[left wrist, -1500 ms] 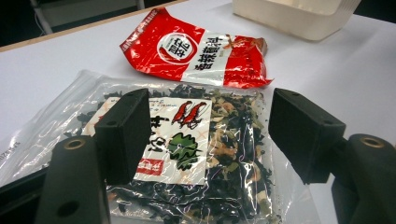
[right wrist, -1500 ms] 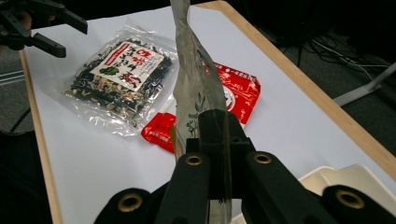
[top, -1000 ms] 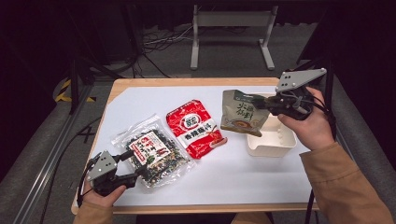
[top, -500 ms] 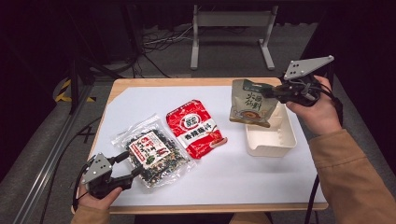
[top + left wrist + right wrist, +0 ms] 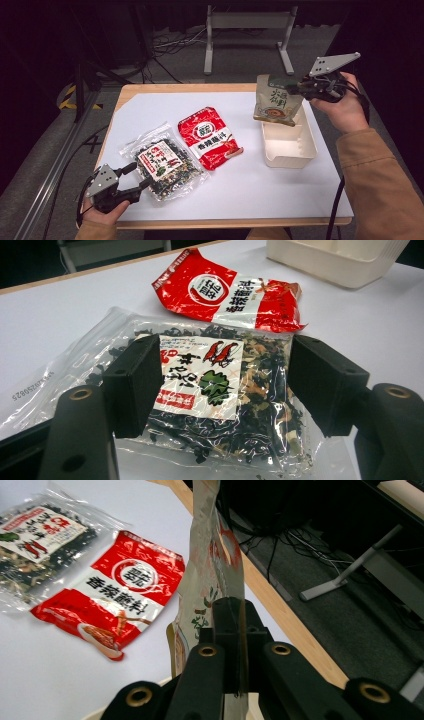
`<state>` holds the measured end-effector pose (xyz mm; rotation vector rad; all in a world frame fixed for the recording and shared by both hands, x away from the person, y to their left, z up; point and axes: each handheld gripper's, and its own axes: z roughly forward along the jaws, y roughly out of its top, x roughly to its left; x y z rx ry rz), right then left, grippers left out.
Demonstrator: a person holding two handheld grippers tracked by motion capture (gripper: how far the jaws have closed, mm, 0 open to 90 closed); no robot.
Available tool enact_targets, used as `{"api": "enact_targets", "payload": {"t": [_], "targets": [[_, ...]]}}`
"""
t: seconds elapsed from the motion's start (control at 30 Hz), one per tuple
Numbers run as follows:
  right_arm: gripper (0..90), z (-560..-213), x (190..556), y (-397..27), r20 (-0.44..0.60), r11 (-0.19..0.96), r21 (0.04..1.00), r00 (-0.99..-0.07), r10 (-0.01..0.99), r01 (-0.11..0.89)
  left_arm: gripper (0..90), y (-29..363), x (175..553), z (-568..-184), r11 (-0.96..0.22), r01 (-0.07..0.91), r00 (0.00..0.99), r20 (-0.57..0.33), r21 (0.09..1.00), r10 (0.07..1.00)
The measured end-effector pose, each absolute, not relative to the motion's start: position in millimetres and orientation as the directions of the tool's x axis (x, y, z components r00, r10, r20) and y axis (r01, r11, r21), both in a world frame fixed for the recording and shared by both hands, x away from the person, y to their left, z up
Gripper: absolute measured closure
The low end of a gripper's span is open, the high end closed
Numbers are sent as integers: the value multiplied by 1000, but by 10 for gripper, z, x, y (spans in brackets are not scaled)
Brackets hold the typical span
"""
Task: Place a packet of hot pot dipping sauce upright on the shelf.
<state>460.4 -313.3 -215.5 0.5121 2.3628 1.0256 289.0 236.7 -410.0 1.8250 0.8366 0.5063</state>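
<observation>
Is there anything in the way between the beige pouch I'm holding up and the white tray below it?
Nothing visible. The beige pouch hangs from the right hand-held gripper directly over the white tray, whose inside looks bare.

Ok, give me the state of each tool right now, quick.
Left tool: open, jaws on either side of the clear seaweed packet, not gripping it.
Right tool: closed on the beige pouch, held above the white tray.

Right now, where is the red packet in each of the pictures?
High view: red packet lies mid-table, between the clear bag and the white tray.
Left gripper view: top centre, beyond the clear bag.
Right gripper view: left of centre.
Shared landmark: the clear bag.
</observation>
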Motion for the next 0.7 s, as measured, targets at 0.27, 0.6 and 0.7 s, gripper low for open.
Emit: {"api": "enact_targets", "payload": {"t": [0.27, 0.6, 0.7], "targets": [[893, -2206, 4783, -3218, -353, 670, 736, -789, 503, 98, 309, 2365, 2903, -4102, -244, 312, 673, -32, 918, 739], [893, -2283, 4962, -3305, -367, 677, 731, -785, 499, 89, 309, 2375, 2902, -4105, -242, 311, 670, -31, 919, 741], [892, -2304, 5000, -3329, -378, 681, 727, -781, 497, 82, 309, 2376, 2893, -4110, -245, 316, 669, -32, 917, 742]]}}
